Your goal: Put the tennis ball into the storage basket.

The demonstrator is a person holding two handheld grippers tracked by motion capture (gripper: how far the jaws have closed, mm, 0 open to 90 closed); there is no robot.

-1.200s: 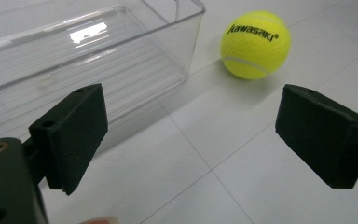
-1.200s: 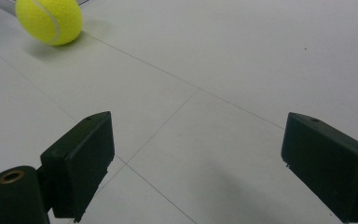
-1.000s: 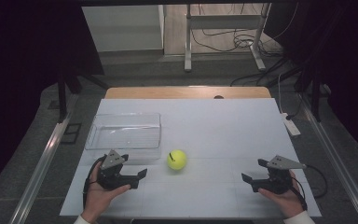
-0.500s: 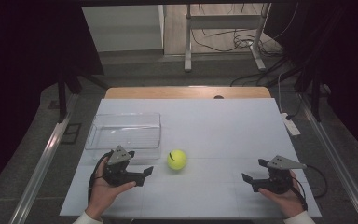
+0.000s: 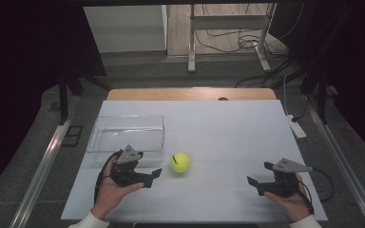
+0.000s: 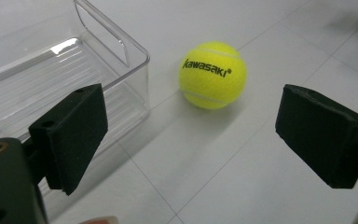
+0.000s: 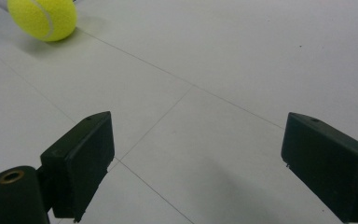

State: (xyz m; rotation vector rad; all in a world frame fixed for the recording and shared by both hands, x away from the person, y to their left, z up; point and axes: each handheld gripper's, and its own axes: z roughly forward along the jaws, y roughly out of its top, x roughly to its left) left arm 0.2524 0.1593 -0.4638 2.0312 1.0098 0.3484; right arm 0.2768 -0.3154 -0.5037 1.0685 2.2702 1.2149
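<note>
A yellow tennis ball (image 5: 180,162) marked "kawasaki" lies on the white table, just right of a clear plastic tray (image 5: 126,118). My left gripper (image 5: 151,177) is open, held low a short way left of the ball and in front of the tray. In the left gripper view the ball (image 6: 213,74) lies ahead between the spread jaws of that gripper (image 6: 191,130), apart from them, with the tray (image 6: 121,42) to the left. My right gripper (image 5: 259,176) is open and holds nothing near the front right of the table. In the right gripper view, where this gripper (image 7: 198,158) points left, the ball (image 7: 42,18) is far off at the top left.
The tray has nothing in it. A white power strip (image 5: 296,126) lies at the table's right edge. Bare wood (image 5: 190,93) shows along the table's far edge, and metal rails (image 5: 47,161) run along both sides.
My left gripper has moved to the right and slightly forward, closer to the ball. The right gripper and the ball have stayed in place.
</note>
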